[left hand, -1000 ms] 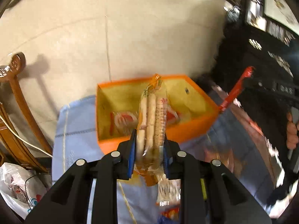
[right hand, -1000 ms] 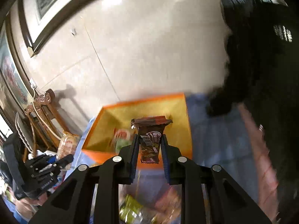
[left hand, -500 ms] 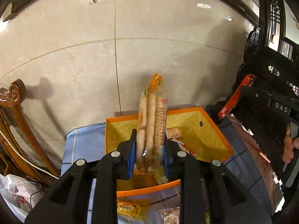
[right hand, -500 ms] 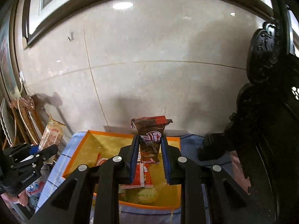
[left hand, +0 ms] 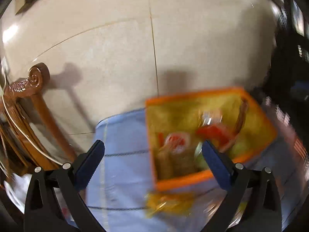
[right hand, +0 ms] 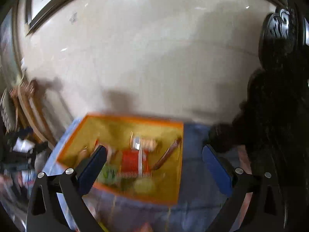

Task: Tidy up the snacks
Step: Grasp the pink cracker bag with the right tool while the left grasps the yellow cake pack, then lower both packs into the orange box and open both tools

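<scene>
Gaping wide, both tools have just been opening, w/ nothing between the pads. Left tool [left hand: 153, 153] hangs over the near left corner of the orange box [left hand: 256, 114], right tool [right hand: 154, 157] over its middle. Box sits on the blue-clothed surface [left hand: 123, 154], by the tiled wall. Snacks [right hand: 133, 163] lie inside, blurred: a red pack, a round pale one, a brown stick leaning on the right wall. A yellow pack [left hand: 170, 203] lies outside, just in front of the box.

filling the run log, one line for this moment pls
left gripper: just opened, empty | right gripper: just opened, empty | orange box: holds snacks
</scene>
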A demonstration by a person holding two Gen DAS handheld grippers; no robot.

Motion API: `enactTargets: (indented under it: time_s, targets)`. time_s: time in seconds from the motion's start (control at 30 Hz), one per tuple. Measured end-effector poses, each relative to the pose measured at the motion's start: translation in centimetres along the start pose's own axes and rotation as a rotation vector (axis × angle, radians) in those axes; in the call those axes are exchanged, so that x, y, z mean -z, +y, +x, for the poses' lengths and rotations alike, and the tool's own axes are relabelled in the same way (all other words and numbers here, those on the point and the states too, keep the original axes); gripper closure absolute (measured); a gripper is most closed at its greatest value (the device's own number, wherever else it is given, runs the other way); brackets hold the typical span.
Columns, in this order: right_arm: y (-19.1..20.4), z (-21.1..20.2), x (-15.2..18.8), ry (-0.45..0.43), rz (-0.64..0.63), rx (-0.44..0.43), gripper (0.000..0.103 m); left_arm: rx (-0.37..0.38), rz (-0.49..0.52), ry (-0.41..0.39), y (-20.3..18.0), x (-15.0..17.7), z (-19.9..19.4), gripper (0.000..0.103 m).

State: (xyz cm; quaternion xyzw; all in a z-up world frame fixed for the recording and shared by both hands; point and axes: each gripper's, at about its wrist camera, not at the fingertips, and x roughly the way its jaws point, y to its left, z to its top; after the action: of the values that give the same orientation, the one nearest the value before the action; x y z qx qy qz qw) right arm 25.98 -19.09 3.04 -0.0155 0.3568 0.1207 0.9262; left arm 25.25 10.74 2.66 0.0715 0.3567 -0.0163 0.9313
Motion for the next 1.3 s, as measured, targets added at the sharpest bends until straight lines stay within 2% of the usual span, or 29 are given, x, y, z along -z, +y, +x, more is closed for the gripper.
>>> enactTargets:
  time_s: [0.07, 0.23, 0.3, 0.43, 0.53, 0.67, 0.77, 0.8, 0.83, 0.87, 0.93, 1.0, 1.1, 1.2, 1.3]
  targets:
    - [-0.2, 0.1, 2.4, 0.054, -0.049, -0.022, 0.003, 0.011, 0.136, 0.009, -0.1, 2.8, 0.1, 0.004]
    - [0.2, 1.9, 10.4, 0.252, -0.202, -0.110, 0.004, -0.036, 0.512, 0.072, -2.1, 9.3, 2.1, 0.004]
    - [0.5, 3.1, 13.1, 0.344, -0.221, -0.168, 0.004, 0.005, 0.579, 0.097, -2.9, 10.7, 3.0, 0.004]
    - [1.8, 4.6, 16.2, 0.411, -0.283, -0.188, 0.004, 0.113, 0.624, 0.087, -3.7, 12.1, 4.4, 0.004]
    - [2.6, 5.9, 17.3, 0.437, -0.347, -0.186, 0.004, 0.133, 0.656, 0.080, -4.5, 12.4, 6.3, 0.004]
    - [3.3, 7.9, 17.6, 0.435, -0.420, -0.185, 0.004, 0.232, 0.682, 0.156, -4.8, 12.8, 8.8, 0.004]
    - [3.2, 10.0, 18.5, 0.492, -0.429, -0.186, 0.006, 0.223, 0.764, 0.203, -5.3, 14.2, 10.4, 0.004]
    - [3.3, 10.2, 18.5, 0.501, -0.396, -0.204, 0.035, 0.235, 0.742, 0.159, -5.1, 14.1, 10.3, 0.004]
    - [3.7, 10.2, 18.4, 0.511, -0.364, -0.241, 0.047, 0.211, 0.711, 0.191, -5.0, 14.2, 11.0, 0.004]
    - [4.3, 10.0, 18.5, 0.493, -0.375, -0.198, 0.050, 0.230, 0.639, 0.222, -4.6, 14.0, 11.2, 0.015]
    - [5.4, 9.7, 18.8, 0.478, -0.414, -0.145, 0.052, 0.315, 0.508, 0.287, -4.1, 13.8, 11.5, 0.036]
    - [6.0, 9.4, 18.8, 0.478, -0.386, -0.103, 0.053, 0.282, 0.500, 0.287, -4.4, 14.3, 11.1, 0.044]
    - [6.1, 8.3, 18.1, 0.438, -0.310, -0.044, 0.053, 0.256, 0.532, 0.299, -5.5, 15.3, 9.6, 0.050]
    - [5.1, 7.1, 17.4, 0.400, -0.220, 0.034, 0.053, 0.287, 0.337, 0.321, -4.9, 14.7, 8.2, 0.051]
    - [3.7, 6.0, 16.7, 0.370, -0.148, 0.100, 0.053, 0.259, 0.168, 0.307, -4.0, 13.8, 6.6, 0.052]
